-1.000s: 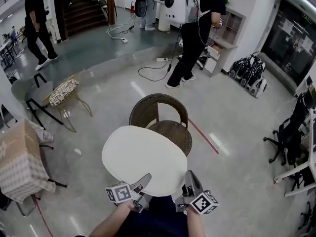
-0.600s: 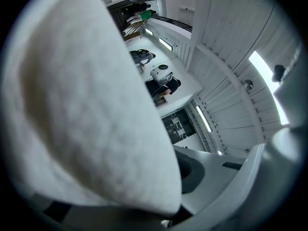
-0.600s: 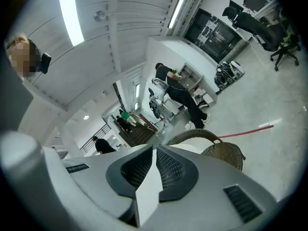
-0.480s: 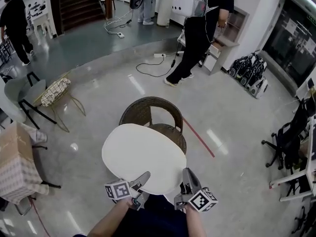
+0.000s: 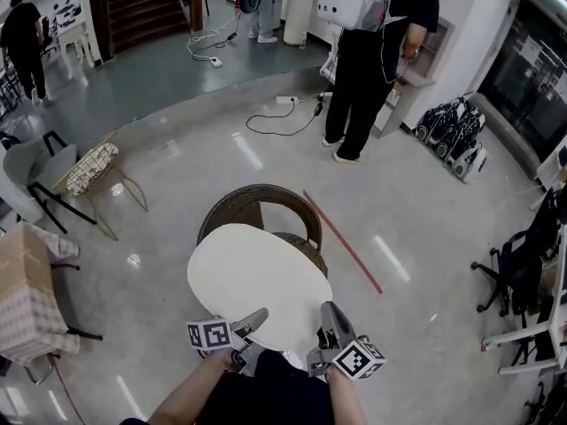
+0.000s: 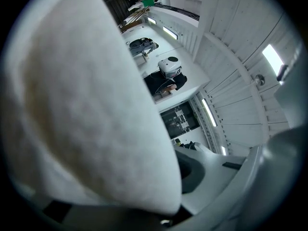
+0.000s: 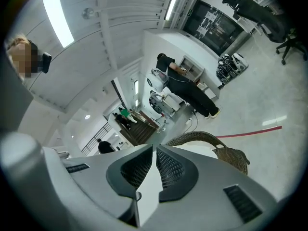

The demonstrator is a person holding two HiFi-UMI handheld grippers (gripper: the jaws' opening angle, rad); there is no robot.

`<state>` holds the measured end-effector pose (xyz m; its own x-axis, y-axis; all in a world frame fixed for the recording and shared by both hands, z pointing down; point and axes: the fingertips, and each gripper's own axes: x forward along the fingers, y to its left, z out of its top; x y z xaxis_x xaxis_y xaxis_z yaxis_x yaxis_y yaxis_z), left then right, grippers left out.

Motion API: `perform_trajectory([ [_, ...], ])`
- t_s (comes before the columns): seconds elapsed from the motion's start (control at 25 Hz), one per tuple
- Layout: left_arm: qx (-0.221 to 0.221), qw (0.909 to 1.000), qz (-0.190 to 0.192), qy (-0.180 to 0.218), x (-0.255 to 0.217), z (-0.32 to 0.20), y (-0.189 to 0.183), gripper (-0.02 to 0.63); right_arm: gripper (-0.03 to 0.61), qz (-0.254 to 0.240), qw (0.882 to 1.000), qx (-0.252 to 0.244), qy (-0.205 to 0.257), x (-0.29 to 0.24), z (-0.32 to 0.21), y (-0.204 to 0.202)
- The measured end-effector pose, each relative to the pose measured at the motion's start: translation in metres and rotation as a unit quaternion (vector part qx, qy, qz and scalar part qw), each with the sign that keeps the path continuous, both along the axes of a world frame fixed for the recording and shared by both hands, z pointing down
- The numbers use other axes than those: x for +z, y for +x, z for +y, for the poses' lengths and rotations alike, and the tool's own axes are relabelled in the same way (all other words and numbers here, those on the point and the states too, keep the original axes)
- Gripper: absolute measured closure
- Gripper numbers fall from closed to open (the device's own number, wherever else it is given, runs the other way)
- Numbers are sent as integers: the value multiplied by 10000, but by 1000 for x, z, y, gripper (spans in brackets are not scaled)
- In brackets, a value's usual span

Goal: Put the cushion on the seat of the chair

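Observation:
A round white cushion (image 5: 259,286) hangs flat over the seat of a brown wicker chair (image 5: 257,204), hiding most of that seat. Both grippers grip its near edge. My left gripper (image 5: 245,324) is shut on the cushion's near left rim; in the left gripper view the cushion (image 6: 86,119) fills the picture's left and its edge runs down between the jaws of the left gripper (image 6: 177,178). My right gripper (image 5: 328,319) is shut on the near right rim. In the right gripper view the thin white edge sits pinched in the right gripper (image 7: 155,170), with the wicker chair (image 7: 226,155) beyond.
A person with a white backpack (image 5: 372,60) stands beyond the chair. A red tape line (image 5: 344,243) crosses the floor to its right. A wire chair (image 5: 93,171) and a cloth-draped box (image 5: 27,295) stand at the left, an office chair (image 5: 523,259) and bags (image 5: 452,135) at the right.
Both grippers have carried the cushion forward, so it covers more of the wicker seat. The person with the backpack has stepped to the right.

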<state>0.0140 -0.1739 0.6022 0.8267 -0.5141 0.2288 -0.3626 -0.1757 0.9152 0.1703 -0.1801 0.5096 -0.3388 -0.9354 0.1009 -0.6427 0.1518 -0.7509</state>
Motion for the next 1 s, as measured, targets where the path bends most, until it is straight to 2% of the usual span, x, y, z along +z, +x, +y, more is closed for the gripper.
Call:
perform_trajectory([
  [0.4, 417, 9988, 12, -266, 30, -45, 27, 528, 543, -13, 9995, -211, -235, 26, -41, 20],
  [0.56, 647, 9973, 32, -354, 43, -53, 31, 528, 543, 29, 9990, -331, -312, 37, -52, 17],
  [0.88, 1376, 9894, -217, -414, 84, -67, 42, 528, 543, -28, 9984, -287, -478, 65, -73, 8],
  [1.0, 1494, 9875, -216, -465, 104, -78, 47, 528, 543, -75, 9980, -216, -591, 84, -77, 7],
])
